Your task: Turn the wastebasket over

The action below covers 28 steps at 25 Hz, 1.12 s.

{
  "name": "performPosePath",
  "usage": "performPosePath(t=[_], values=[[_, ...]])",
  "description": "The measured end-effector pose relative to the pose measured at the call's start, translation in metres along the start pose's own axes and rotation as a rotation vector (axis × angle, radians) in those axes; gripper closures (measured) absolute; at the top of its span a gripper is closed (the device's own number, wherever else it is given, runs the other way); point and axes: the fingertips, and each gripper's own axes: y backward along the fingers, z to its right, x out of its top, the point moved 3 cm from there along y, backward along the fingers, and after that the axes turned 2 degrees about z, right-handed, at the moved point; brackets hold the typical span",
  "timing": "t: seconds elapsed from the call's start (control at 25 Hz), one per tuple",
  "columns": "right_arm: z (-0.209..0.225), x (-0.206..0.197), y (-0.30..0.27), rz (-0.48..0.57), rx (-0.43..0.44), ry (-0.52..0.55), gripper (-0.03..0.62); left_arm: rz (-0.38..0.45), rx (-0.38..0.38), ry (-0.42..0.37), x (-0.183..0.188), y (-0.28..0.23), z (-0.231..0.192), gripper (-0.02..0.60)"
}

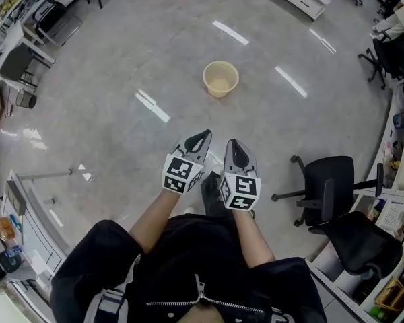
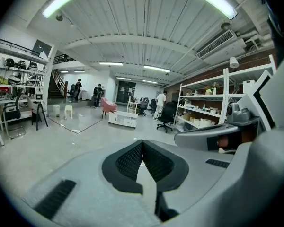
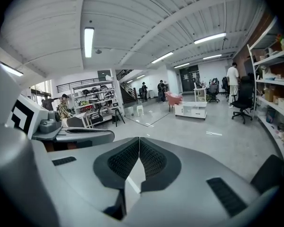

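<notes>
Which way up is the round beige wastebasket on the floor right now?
Upright, not yet turned over: the round beige wastebasket shows its open rim and inner bottom in the head view.

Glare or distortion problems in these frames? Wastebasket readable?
Head view: light streaks glare on the floor near the wastebasket, which is sharp. Left gripper view: heavy fisheye, dark corners, ceiling lamp blown out. Right gripper view: same fisheye and vignette.

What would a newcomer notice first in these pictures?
A pale wastebasket stands upright, alone on the grey floor ahead of the person. Nearer, the left gripper and the right gripper are side by side, both shut and empty. A black chair stands at the right.
</notes>
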Motion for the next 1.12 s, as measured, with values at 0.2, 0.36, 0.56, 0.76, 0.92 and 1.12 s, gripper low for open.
performPosePath(t=[0.2,0.36,0.56,0.76,0.92,1.12], values=[[0.024,0.02,-0.034,0.0,0.015,-0.006,0.583,-0.011,0.01,-0.002,0.015,-0.038,-0.013,0.575],[0.045,0.033,-0.051,0.005,0.024,-0.025,0.583,-0.022,0.026,-0.004,0.026,-0.066,-0.018,0.575],[0.074,0.042,-0.072,0.0,0.042,-0.035,0.583,-0.015,0.056,-0.006,0.04,-0.096,-0.024,0.575],[0.084,0.046,-0.092,-0.008,0.061,-0.042,0.583,-0.012,0.088,-0.015,0.049,-0.112,-0.038,0.575],[0.084,0.047,-0.117,-0.024,0.082,-0.04,0.583,-0.002,0.114,-0.005,0.055,-0.124,-0.059,0.575],[0.079,0.048,-0.153,-0.052,0.099,0.002,0.583,0.005,0.124,0.023,0.056,-0.142,-0.092,0.575]])
